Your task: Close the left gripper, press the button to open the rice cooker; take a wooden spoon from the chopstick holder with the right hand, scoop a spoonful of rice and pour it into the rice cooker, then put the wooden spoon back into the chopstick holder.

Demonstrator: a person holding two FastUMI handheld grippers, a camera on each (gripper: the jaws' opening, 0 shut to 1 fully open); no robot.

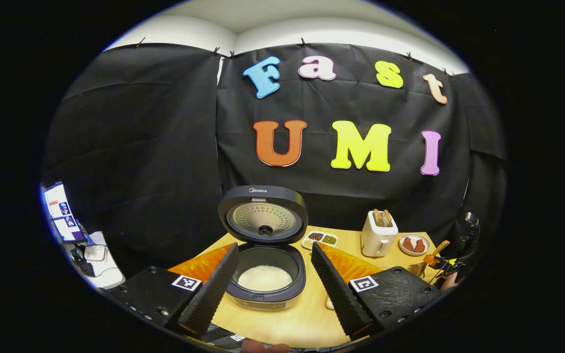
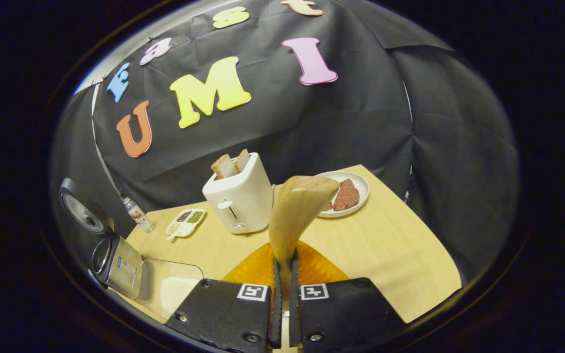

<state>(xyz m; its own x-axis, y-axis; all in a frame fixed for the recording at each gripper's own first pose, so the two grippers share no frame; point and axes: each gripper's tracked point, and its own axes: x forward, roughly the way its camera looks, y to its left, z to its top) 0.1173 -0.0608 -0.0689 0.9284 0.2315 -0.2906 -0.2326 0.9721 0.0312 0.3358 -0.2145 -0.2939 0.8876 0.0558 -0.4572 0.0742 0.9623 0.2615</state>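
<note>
Spoon position: the pale wooden spoon (image 2: 296, 215) is pinched by its handle between the pressed-together fingers of the right tool (image 2: 283, 294), above the light wooden surface (image 2: 400, 255).
Spoon axis: upright, bowl topmost, rising in front of the white toaster (image 2: 238, 196).
Spoon look: smooth, tan, bowl empty.
Left tool (image 1: 275, 289): fingers spread, framing the open dark rice cooker (image 1: 265, 255) holding white rice (image 1: 264, 278).
</note>
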